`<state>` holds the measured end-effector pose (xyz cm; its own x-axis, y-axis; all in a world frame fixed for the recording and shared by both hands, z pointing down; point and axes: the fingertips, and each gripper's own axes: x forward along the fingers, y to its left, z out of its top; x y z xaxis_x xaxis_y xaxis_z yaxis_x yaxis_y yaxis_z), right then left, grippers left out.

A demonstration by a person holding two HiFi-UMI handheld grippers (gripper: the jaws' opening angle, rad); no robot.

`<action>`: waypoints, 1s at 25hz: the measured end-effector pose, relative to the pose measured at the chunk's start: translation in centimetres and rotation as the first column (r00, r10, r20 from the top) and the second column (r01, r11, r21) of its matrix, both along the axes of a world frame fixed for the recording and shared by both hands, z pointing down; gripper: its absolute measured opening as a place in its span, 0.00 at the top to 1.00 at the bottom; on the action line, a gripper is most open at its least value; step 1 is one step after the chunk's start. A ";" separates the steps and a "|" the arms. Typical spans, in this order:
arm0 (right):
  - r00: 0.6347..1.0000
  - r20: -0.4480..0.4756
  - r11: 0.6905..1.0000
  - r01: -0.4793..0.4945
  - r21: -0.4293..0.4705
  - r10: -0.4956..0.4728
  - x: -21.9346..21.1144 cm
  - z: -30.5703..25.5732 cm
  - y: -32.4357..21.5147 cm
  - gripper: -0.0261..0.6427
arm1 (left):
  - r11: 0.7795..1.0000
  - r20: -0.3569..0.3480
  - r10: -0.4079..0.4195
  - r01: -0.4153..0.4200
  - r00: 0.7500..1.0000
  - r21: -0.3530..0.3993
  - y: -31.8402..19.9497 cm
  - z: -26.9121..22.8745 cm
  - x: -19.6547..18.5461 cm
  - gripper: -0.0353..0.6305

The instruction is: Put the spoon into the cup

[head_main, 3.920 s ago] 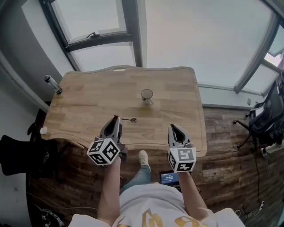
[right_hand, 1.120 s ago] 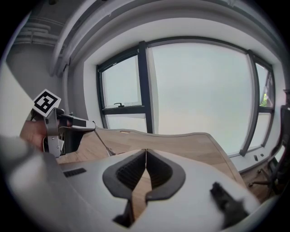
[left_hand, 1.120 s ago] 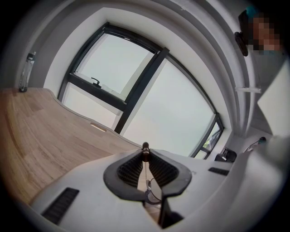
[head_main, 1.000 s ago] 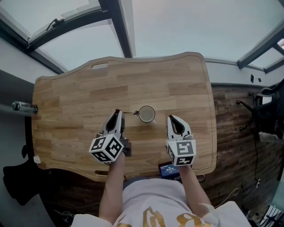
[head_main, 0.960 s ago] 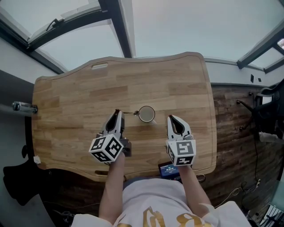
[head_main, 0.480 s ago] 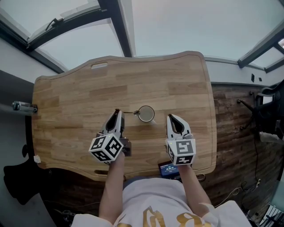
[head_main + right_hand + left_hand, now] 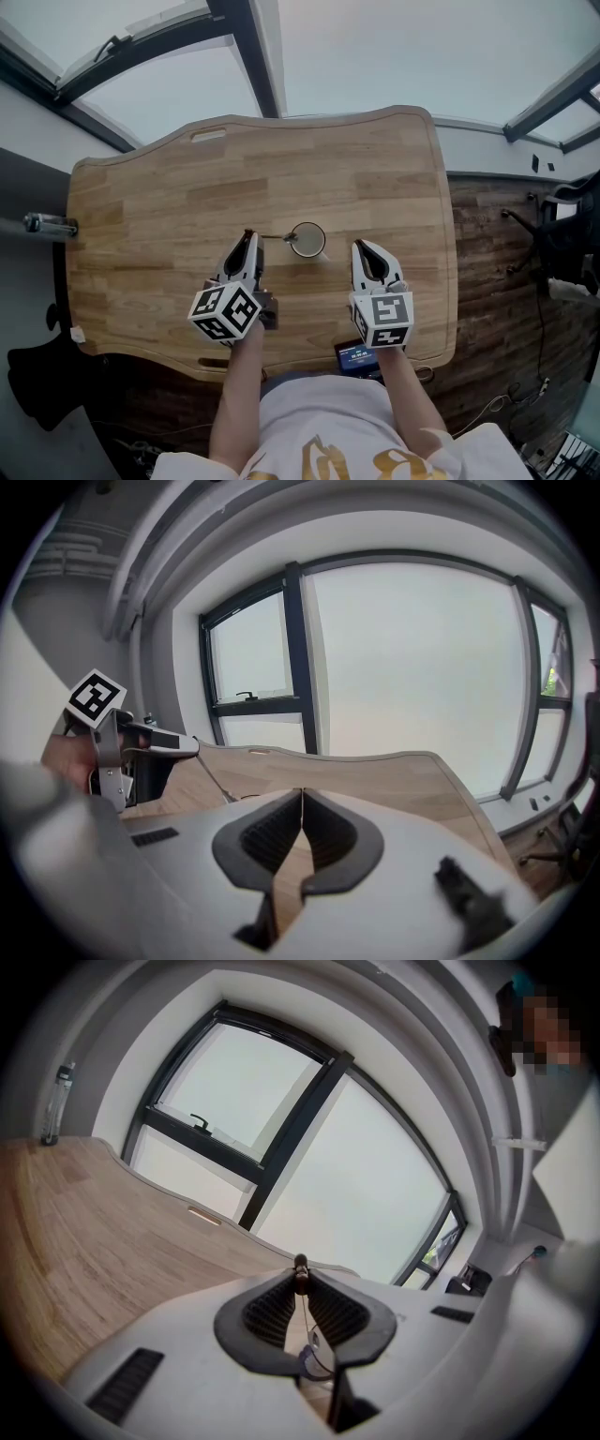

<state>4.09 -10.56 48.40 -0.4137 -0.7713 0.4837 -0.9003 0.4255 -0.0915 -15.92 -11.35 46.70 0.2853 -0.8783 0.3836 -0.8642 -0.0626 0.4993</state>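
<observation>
Since the earliest frame the spoon (image 7: 273,237) has left the worktop (image 7: 169,216). The left gripper (image 7: 247,238) now pinches its handle, with the bowl at the rim of the cup (image 7: 307,241). The right gripper (image 7: 362,249) is closed and empty. The delivery step looks nearly done; next, probably lower the bowl inside and let go.

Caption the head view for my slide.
Over a wooden table, the left gripper holds the spoon by its handle at the rim of the cup; the right gripper hovers shut alongside.
</observation>
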 end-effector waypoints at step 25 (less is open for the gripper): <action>1.000 0.007 1.000 0.008 -0.008 -0.008 -0.4 0.3 -0.5 0.92 | 1.000 -0.006 0.025 -0.025 1.000 -0.019 -0.4 0.9 0.7 0.87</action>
<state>3.70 -11.05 48.66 -0.4233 -0.7637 0.4873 -0.8961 0.4322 -0.1011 -15.20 -11.80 47.61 0.3093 -0.8636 0.3982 -0.8595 -0.0746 0.5057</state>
